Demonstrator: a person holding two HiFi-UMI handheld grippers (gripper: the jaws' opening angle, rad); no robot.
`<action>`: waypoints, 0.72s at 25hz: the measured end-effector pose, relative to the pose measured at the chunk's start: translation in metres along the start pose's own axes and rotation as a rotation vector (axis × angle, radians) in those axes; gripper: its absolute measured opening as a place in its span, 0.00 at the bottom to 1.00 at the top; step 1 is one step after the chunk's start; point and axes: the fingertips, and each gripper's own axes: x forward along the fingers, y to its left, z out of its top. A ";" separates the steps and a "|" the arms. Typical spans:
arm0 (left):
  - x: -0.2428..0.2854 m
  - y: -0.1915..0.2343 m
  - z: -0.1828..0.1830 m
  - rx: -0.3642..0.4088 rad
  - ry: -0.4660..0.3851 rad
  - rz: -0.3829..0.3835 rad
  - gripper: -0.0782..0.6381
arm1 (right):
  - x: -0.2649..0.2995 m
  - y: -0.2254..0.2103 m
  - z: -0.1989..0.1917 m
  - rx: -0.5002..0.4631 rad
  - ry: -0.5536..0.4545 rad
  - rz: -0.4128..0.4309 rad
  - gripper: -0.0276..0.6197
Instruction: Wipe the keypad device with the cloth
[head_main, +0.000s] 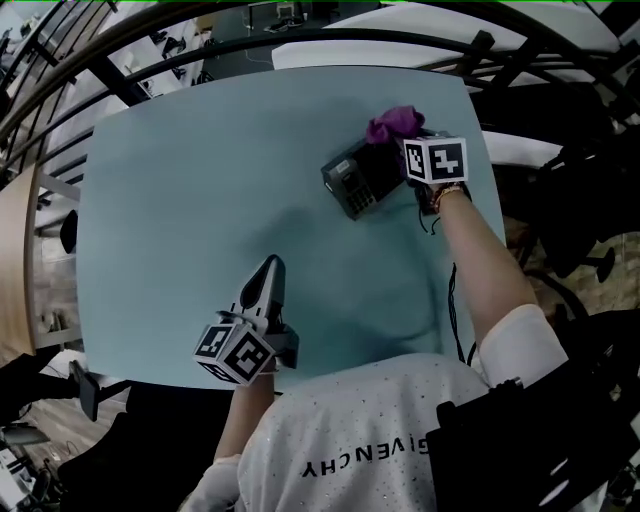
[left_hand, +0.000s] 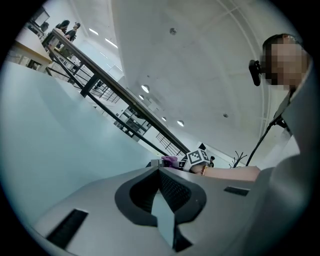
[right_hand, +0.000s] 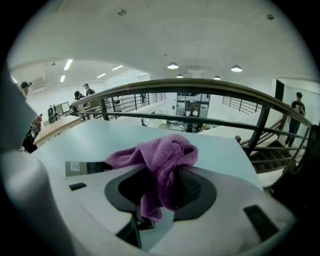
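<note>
The keypad device (head_main: 352, 182), dark with a grey keypad end, lies on the teal table (head_main: 200, 200) at the far right. Just behind it, my right gripper (head_main: 392, 140) is shut on a bunched purple cloth (head_main: 393, 123) over the device's far end. In the right gripper view the cloth (right_hand: 159, 162) hangs between the jaws, and part of the device (right_hand: 84, 167) shows to its left. My left gripper (head_main: 271, 264) rests near the table's front edge, shut and holding nothing. In its own view the left gripper (left_hand: 159, 171) points across the table towards the distant cloth (left_hand: 170, 160).
A black cable (head_main: 453, 300) runs along the right forearm at the table's right edge. A dark curved railing (head_main: 300, 45) rings the far side of the table. A white table (head_main: 380, 55) lies beyond it, and dark chairs (head_main: 580, 240) stand to the right.
</note>
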 end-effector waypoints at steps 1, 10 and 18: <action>0.001 0.003 0.001 -0.002 0.004 -0.001 0.11 | 0.001 0.000 -0.005 0.024 0.006 -0.002 0.27; 0.021 0.017 0.002 -0.021 0.042 -0.048 0.11 | 0.002 -0.015 -0.051 0.243 0.040 -0.039 0.27; 0.017 0.028 0.006 -0.028 0.041 -0.040 0.11 | -0.002 -0.022 -0.077 0.364 0.004 -0.091 0.27</action>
